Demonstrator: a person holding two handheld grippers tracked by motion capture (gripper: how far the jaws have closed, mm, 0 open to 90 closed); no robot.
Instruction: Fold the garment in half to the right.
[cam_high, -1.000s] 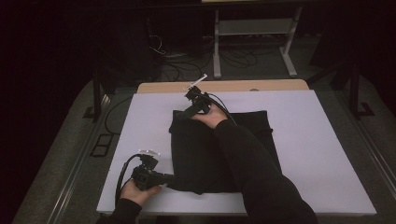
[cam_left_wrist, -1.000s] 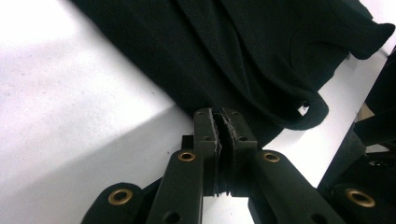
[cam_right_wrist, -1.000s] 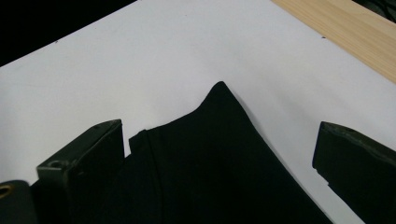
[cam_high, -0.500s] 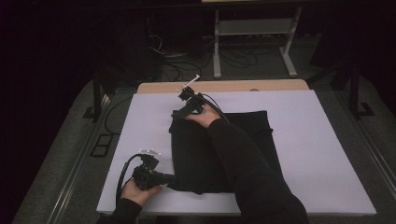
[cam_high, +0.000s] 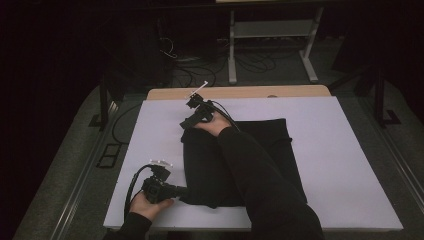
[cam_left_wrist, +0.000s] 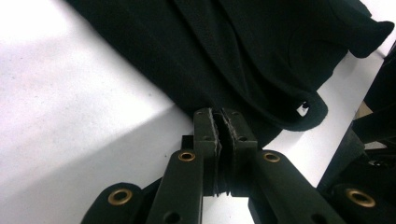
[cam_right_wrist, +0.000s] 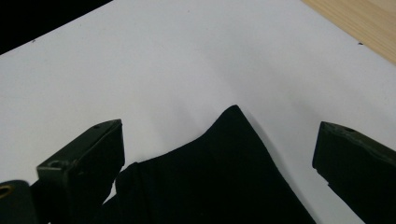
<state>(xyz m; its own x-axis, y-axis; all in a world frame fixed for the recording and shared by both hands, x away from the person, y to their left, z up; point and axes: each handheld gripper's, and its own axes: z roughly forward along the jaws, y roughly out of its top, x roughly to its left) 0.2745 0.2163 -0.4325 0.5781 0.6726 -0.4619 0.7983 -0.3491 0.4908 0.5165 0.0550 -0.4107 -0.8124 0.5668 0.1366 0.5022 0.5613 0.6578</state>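
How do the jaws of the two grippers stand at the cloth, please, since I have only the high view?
Observer: The right gripper is open, its jaws either side of a cloth corner, not touching it.
Operator: And the left?
Observer: The left gripper is shut at the cloth's edge; whether it pinches cloth, I cannot tell.
Operator: Is that far corner one layer?
Observer: It seems to be two, one edge stepped back from the other.
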